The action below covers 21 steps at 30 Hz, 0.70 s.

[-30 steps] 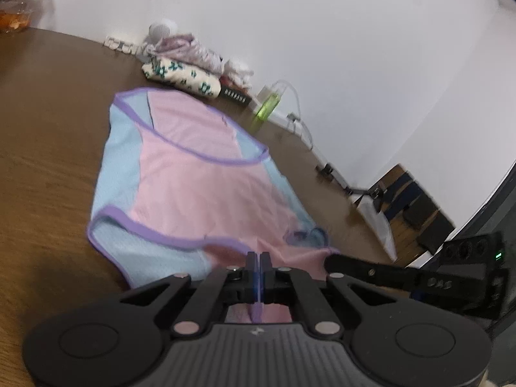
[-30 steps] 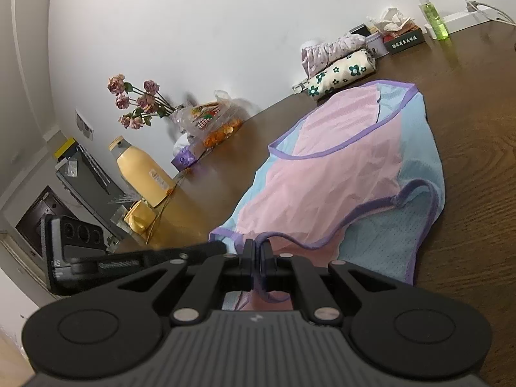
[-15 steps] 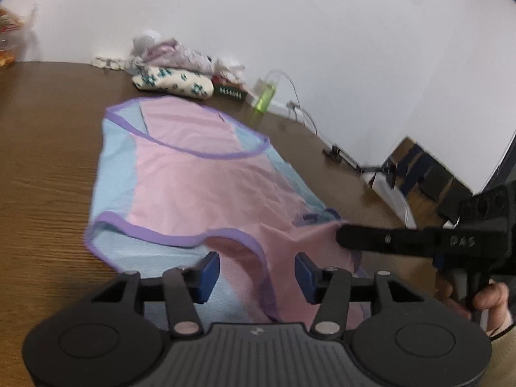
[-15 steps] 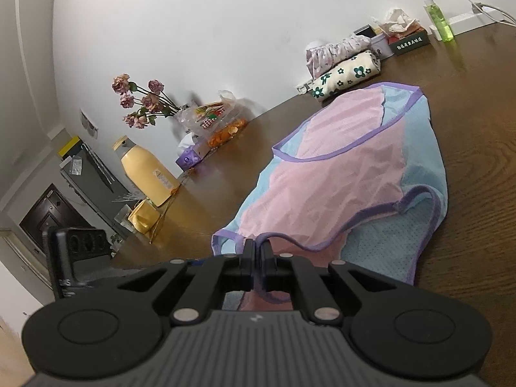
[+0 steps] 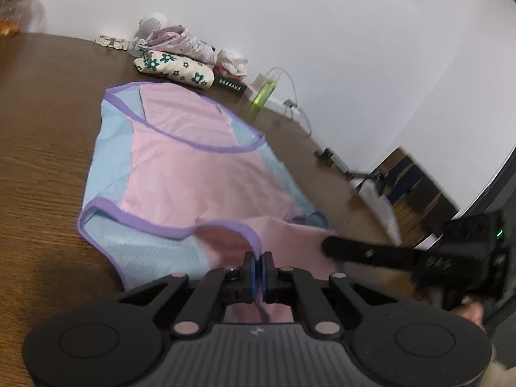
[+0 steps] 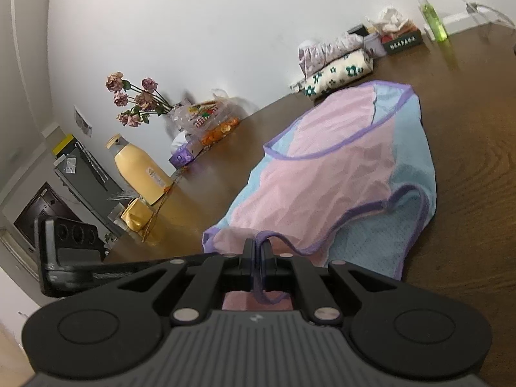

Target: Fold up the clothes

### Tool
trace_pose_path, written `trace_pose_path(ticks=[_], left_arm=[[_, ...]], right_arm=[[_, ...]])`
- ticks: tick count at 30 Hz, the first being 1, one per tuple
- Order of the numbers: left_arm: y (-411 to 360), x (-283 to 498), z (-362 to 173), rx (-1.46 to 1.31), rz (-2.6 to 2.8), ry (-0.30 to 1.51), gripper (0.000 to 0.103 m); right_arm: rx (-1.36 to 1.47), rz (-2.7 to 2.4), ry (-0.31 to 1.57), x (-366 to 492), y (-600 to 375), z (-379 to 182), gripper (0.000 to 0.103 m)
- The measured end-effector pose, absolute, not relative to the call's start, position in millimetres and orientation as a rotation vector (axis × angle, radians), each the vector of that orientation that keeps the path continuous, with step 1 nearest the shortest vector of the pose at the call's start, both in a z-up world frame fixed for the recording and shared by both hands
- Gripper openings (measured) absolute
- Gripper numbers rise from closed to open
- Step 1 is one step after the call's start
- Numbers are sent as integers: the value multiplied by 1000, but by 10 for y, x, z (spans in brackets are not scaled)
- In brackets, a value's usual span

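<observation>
The pink-and-blue garment [image 5: 180, 167] is spread on the wooden bench [image 5: 38, 148], its purple-trimmed near edge pinched between the closed fingers of the left gripper [image 5: 257, 266] and right gripper [image 6: 257, 251].

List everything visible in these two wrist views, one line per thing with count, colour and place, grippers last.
garment: 1, pink and light blue with purple trim, spread on the table, near edge pinched
table: 1, brown wood, under everything
folded clothes: 2, cream floral and pale purple print, stacked by the wall
spray bottle: 1, green, by the wall
dark box: 1, beside the folded clothes
flowers: 1 bunch, dusty pink, far table side
flask: 1, yellow, beside the flowers
snack bag: 1, clear, near the flowers
left gripper: 1, black, shut on the trim
right gripper: 1, black, shut on the trim
</observation>
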<state>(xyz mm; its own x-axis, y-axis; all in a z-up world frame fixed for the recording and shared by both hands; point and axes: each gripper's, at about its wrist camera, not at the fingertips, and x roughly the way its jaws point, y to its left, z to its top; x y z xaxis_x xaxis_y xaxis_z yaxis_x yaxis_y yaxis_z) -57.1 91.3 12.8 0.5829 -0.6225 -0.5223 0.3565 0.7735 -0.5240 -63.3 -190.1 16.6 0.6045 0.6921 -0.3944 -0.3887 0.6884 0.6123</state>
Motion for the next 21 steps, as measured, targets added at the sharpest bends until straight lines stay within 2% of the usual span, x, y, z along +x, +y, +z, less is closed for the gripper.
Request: trace_pose_path(ticks=[7, 18, 21], left_arm=[[963, -559, 347, -392, -632, 703, 2], [1025, -120, 117, -384, -522, 755, 3], [1033, -55, 57, -369, -501, 770, 7]], right_arm=[[473, 672, 663, -577, -1836, 246, 3], [385, 550, 728, -97, -1700, 117, 5], [352, 512, 744, 24, -1660, 75, 13]])
